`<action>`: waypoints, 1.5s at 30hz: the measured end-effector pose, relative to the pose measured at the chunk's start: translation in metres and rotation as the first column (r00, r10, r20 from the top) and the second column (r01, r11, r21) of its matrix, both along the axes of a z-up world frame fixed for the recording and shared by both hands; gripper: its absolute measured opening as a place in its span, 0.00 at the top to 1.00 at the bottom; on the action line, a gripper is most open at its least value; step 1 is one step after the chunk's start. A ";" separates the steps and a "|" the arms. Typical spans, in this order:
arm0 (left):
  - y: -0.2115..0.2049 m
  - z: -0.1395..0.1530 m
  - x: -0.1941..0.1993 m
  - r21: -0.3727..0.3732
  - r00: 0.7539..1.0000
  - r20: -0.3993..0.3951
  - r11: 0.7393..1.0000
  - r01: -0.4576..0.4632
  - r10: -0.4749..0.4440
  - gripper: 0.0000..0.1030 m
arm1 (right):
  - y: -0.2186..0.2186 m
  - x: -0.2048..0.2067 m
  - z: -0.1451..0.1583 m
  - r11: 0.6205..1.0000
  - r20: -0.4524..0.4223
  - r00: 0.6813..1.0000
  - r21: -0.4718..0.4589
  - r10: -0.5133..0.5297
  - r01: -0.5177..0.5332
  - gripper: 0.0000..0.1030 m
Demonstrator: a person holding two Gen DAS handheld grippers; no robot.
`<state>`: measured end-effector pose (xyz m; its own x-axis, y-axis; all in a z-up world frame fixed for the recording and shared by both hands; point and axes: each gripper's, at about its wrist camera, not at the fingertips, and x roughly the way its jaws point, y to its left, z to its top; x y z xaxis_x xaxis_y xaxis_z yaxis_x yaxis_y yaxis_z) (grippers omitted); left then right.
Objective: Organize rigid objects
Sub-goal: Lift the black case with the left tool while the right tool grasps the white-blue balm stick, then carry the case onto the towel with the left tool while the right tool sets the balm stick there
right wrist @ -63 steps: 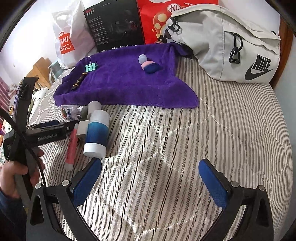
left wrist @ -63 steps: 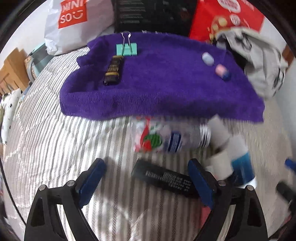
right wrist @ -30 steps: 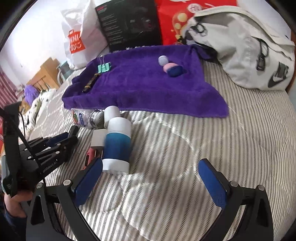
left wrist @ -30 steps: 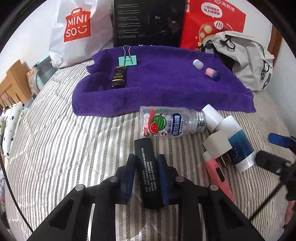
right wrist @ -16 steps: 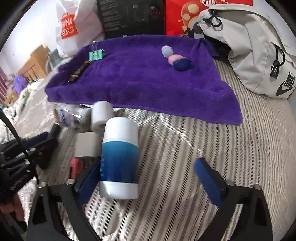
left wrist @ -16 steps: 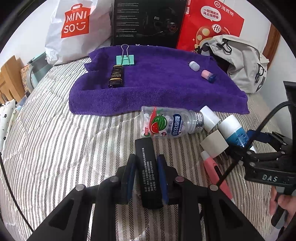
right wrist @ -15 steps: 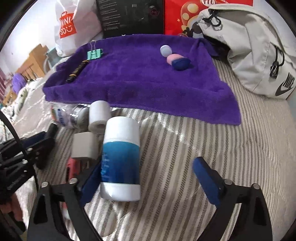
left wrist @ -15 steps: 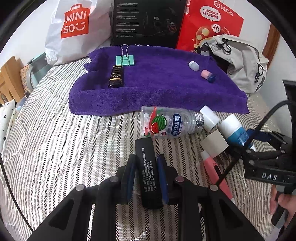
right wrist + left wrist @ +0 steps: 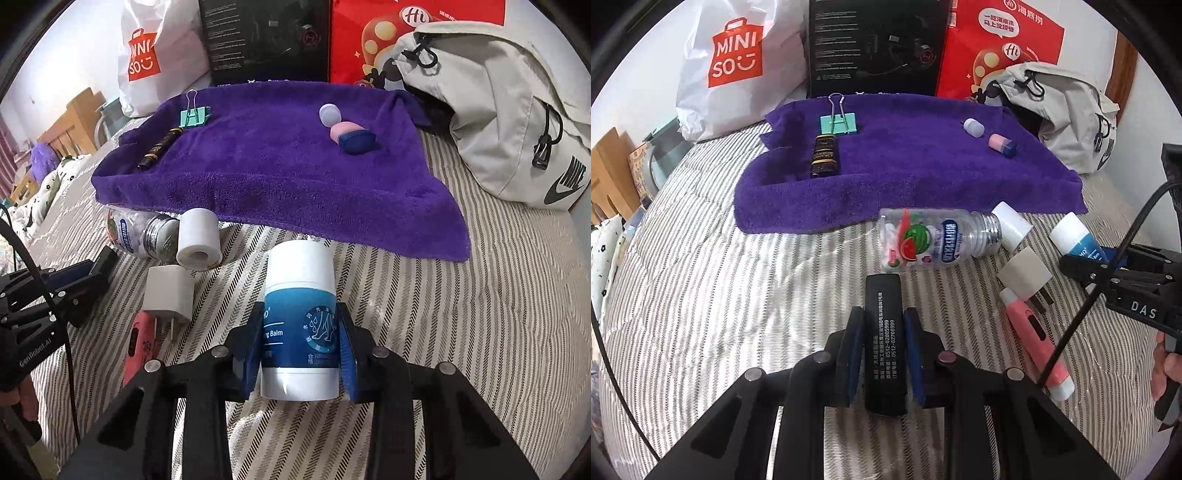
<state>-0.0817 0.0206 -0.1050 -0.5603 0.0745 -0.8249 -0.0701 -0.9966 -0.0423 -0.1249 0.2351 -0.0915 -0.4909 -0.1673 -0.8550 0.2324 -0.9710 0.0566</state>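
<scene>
A flat black plastic bar with white print (image 9: pixel 884 339) is clamped in the left gripper (image 9: pixel 882 354) on the striped quilt (image 9: pixel 738 295). The right gripper (image 9: pixel 300 354) is seen closing, pads against a blue-and-white cylindrical balm stick (image 9: pixel 300 325).

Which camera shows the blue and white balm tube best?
The right wrist view: the balm tube lies large and central between the closing blue pads of the right gripper, label readable. The left wrist view shows only its cap end, small, at the right edge.
</scene>
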 end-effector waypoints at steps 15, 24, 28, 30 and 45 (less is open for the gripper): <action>-0.028 0.025 -0.005 0.084 1.000 -0.014 0.996 -0.019 0.020 0.80 | 0.013 0.008 0.018 0.997 0.023 1.000 -0.071 -0.009 0.010 0.65; -0.029 0.047 -0.024 0.080 0.999 -0.052 0.997 -0.010 0.014 0.80 | 0.013 0.005 0.032 0.993 0.007 1.000 -0.117 0.009 -0.008 0.65; -0.026 0.055 -0.041 0.085 0.998 -0.065 0.996 0.007 -0.002 0.80 | 0.013 -0.001 0.042 0.990 0.000 1.000 -0.138 0.013 -0.013 0.65; -0.024 0.058 -0.051 0.090 0.998 -0.069 0.996 0.012 -0.005 0.80 | 0.014 -0.006 0.046 0.991 -0.006 1.000 -0.136 0.011 -0.012 0.65; -0.022 0.057 -0.112 0.096 0.998 -0.059 0.995 0.008 -0.002 0.80 | 0.014 -0.093 0.056 0.993 -0.018 1.000 -0.119 0.022 -0.024 0.65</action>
